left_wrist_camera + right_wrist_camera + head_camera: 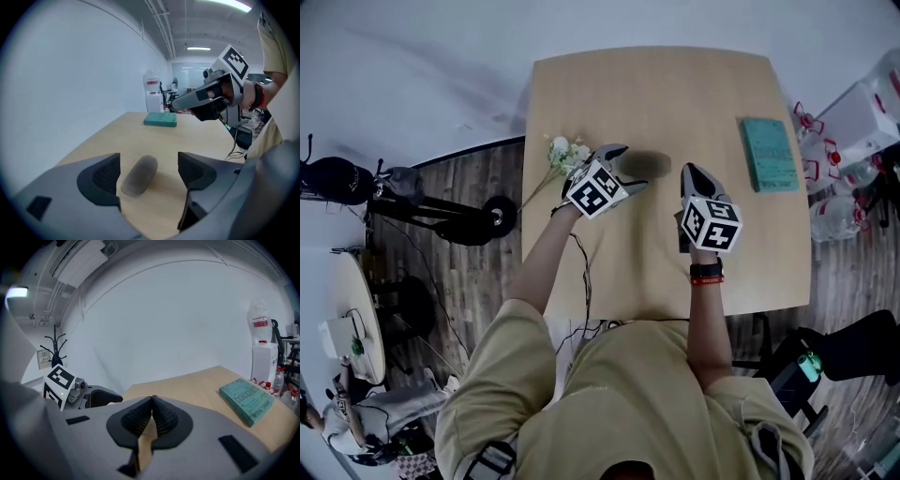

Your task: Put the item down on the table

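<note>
A dark grey, flat oval item (139, 176) lies on the light wooden table (675, 94). My left gripper (149, 165) is open, with one jaw on either side of the item and neither touching it. In the head view the item (649, 166) shows as a dark smudge just ahead of the left gripper (628, 169). My right gripper (689, 172) hovers to the right of it, shut with its pads pressed together and nothing between them (152, 401).
A teal book (771, 154) lies near the table's right edge. A sprig of white flowers (565, 153) rests at the left edge beside my left gripper. Water bottles and a dispenser (848, 141) stand off the table's right side. A cable (584, 281) hangs over the near edge.
</note>
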A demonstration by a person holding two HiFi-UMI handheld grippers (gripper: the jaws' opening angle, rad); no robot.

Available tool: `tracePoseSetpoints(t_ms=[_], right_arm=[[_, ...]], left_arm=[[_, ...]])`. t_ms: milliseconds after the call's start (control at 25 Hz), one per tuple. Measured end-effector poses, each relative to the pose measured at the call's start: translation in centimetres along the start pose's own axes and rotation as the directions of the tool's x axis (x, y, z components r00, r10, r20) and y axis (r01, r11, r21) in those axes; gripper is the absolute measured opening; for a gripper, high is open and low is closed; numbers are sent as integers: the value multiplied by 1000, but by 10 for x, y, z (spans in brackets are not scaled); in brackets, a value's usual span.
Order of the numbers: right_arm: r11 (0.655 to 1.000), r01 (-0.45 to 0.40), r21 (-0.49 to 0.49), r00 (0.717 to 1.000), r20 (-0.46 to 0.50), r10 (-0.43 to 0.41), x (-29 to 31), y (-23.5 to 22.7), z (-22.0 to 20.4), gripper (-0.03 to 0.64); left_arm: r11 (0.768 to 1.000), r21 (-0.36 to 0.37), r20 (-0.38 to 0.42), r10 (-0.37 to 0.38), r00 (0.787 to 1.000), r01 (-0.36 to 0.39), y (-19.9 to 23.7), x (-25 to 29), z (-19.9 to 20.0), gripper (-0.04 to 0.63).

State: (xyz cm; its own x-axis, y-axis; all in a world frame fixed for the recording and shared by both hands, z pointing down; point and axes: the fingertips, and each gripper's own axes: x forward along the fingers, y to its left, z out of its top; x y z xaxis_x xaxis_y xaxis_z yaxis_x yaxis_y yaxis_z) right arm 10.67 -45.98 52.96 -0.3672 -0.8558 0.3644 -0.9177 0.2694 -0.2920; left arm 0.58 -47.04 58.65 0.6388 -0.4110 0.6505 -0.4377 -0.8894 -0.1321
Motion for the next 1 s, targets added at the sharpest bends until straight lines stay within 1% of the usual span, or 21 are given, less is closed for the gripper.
tracePoseSetpoints(t_ms=[160, 280, 400, 560, 680, 840, 920, 1000], right_arm=[[1000, -12, -24, 1000, 15, 12, -20, 28, 4, 9], [999, -14, -45, 1000, 25, 15, -39, 43, 6, 9], [997, -4, -71, 999, 33, 6, -55, 56, 7, 9], [997, -3, -80, 999, 51, 7, -78, 76, 5, 9], [995, -15, -94, 998, 57, 20, -97, 95, 0, 9], [995, -14, -102, 997, 77, 22, -123, 114, -3, 9], [995, -11, -104, 996, 90, 20, -135, 121, -4, 9], [994, -13, -107, 995, 99, 23, -146, 128, -6, 9]], left_arm=[[995, -60, 67, 87, 994, -83, -5, -43, 7, 397], [980, -102, 112, 184, 977, -172, -8, -77, 13, 397], [954, -149, 169, 283, 944, -259, -12, -118, 23, 397], [918, -220, 230, 377, 897, -330, -24, -164, 26, 394], [887, -285, 264, 437, 860, -364, -37, -195, 22, 393], [840, -365, 290, 512, 809, -401, -56, -231, 13, 380], [826, -388, 301, 534, 790, -410, -65, -244, 11, 365], [817, -401, 313, 548, 776, -415, -77, -257, 9, 354]])
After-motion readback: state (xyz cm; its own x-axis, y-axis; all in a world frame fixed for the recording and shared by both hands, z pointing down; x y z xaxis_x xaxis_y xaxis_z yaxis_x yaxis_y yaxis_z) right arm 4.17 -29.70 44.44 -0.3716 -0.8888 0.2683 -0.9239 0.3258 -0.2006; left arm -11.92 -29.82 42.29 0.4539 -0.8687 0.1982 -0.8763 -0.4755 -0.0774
